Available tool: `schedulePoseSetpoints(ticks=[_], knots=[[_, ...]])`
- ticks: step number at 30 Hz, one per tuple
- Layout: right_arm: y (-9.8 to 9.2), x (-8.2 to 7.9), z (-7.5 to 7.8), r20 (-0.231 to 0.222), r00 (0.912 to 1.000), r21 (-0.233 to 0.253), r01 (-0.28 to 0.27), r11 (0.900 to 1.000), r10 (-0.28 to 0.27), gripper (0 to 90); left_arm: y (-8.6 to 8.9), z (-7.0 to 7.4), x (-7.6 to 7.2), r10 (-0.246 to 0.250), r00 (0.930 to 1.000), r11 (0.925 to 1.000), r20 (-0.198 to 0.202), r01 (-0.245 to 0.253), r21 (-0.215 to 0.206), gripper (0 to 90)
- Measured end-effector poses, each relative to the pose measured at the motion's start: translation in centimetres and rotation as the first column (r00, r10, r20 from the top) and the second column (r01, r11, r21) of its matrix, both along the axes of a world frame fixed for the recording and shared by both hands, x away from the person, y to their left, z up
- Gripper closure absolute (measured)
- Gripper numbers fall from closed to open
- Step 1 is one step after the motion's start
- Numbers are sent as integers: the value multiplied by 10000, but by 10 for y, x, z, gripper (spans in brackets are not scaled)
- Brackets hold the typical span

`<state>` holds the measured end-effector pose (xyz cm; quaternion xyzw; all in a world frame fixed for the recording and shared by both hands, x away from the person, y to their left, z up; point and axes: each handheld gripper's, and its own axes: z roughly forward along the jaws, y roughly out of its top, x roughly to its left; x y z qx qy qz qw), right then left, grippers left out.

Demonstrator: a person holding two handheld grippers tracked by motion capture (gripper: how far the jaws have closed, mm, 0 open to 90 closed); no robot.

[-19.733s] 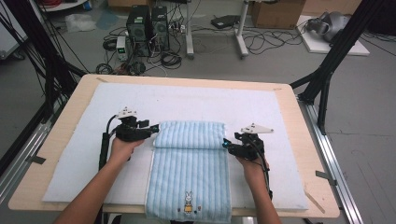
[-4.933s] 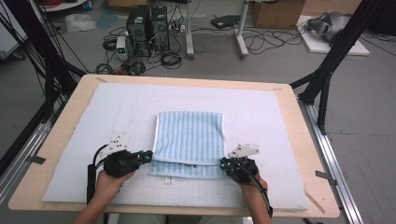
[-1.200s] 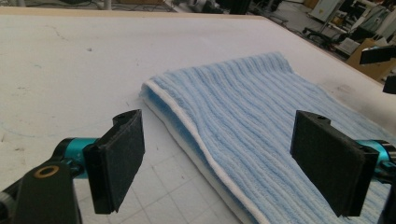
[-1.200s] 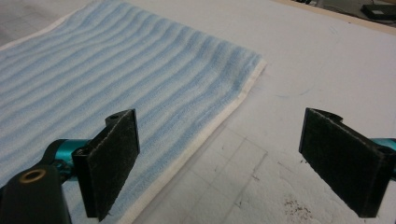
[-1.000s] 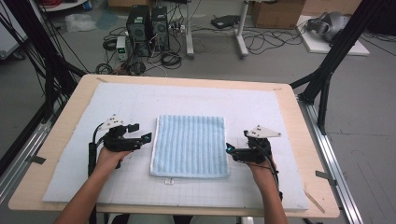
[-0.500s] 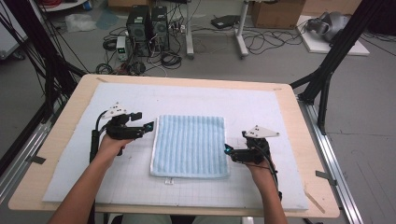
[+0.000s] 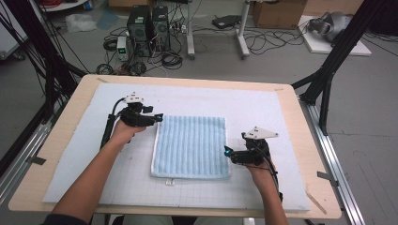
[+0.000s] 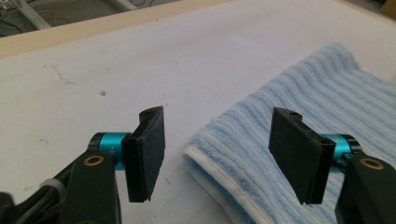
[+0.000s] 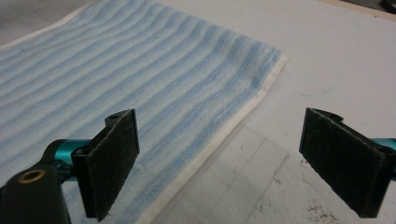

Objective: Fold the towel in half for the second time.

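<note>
Folded blue towel [image 7: 190,146] lay flat mid-tabletop [image 7: 286,101]. Left tool [image 8: 217,156] gaped wide, straddling the far-left corner; right tool [image 9: 219,163] likewise gaped over the near-right edge. Best lowered squarely, pinching every layer at the hem before lifting evenly.

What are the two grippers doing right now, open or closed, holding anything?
Left gripper: open, holding nothing, at the towel's far left corner.
Right gripper: open, holding nothing, at its right edge.
</note>
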<state>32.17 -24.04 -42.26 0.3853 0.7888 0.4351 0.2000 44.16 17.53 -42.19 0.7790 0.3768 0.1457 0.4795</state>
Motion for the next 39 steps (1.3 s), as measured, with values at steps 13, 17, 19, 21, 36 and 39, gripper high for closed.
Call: schedulePoseSetpoints(ticks=[13, 17, 19, 21, 36, 39], knots=[[2, 0, -2, -114, 9999, -36, -75, 10000, 75, 113, -13, -28, 12, -233, 9990, 9886, -390, 289, 1475, 486], [4, 1, -3, -207, 9997, -62, -100, 9999, 99, 113, -13, -29, 13, -256, 9988, 9886, -407, 313, 1472, 515], [5, 1, -4, -194, 9997, -103, -131, 9999, 129, 113, -13, -29, 13, -333, 9986, 9895, -421, 389, 1393, 551], [6, 3, -5, -203, 9997, -122, -144, 9998, 141, 113, -14, -29, 13, -548, 9978, 9886, -368, 594, 1386, 623], [11, 52, -6, -850, 9962, -400, 133, 9991, -167, 114, -14, -29, 11, -710, 9956, 9926, -616, 766, 939, 832], [13, 67, -6, -1114, 9935, -468, 177, 9987, -229, 114, -13, -29, 12, -703, 9952, 9928, -685, 765, 925, 832]])
